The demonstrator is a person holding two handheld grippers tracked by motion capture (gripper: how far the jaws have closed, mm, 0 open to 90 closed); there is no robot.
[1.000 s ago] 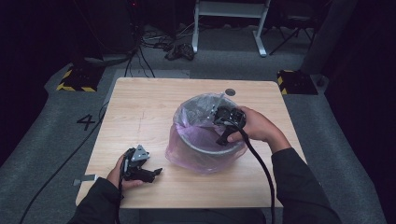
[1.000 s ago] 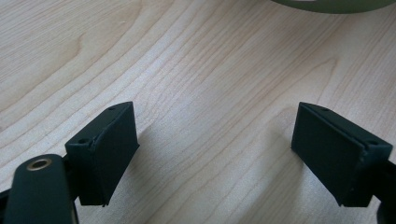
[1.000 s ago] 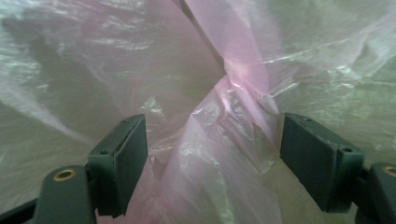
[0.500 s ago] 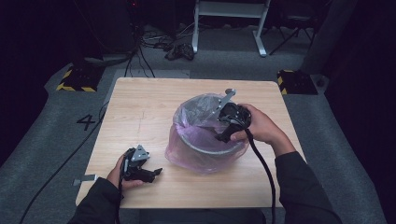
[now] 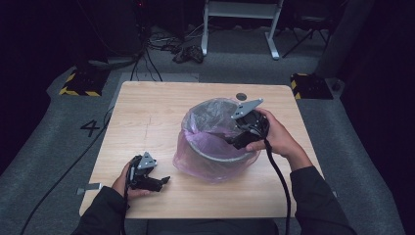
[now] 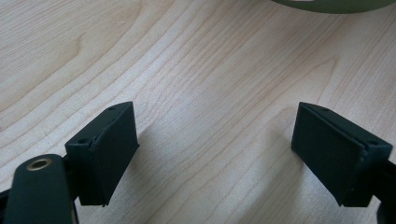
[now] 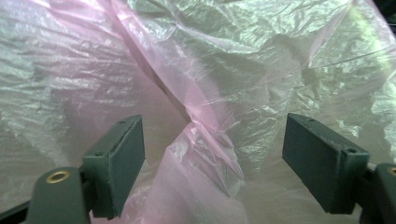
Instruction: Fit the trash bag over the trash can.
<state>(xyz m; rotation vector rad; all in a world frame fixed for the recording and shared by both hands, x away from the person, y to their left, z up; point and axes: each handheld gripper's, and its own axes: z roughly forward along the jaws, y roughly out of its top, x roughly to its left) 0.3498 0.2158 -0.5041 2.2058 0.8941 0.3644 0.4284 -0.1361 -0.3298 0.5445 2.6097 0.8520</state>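
A round bin (image 5: pixel 211 155) lined with a pink plastic bag (image 5: pixel 205 115) stands at the middle of the wooden table (image 5: pixel 147 112). My right gripper (image 5: pixel 234 141) hangs over the bin's right rim and points down into it. In the right gripper view it (image 7: pixel 212 140) is open, its jaws wide on either side of a crumpled fold of the bag (image 7: pixel 201 126) without touching it. My left gripper (image 5: pixel 162 181) rests on the table at the front left, apart from the bin. Its jaws (image 6: pixel 210 135) stand open over bare wood.
The bin's green base edge (image 6: pixel 327 3) lies just ahead of the left gripper. A small dark disc (image 5: pixel 240 96) sits near the table's far edge. Cables and yellow-black blocks (image 5: pixel 78 83) lie on the floor beyond the table.
The right hand has shifted slightly to the right at the bin's rim, and its grey top plate has tilted up into sight. The left hand has stayed put.
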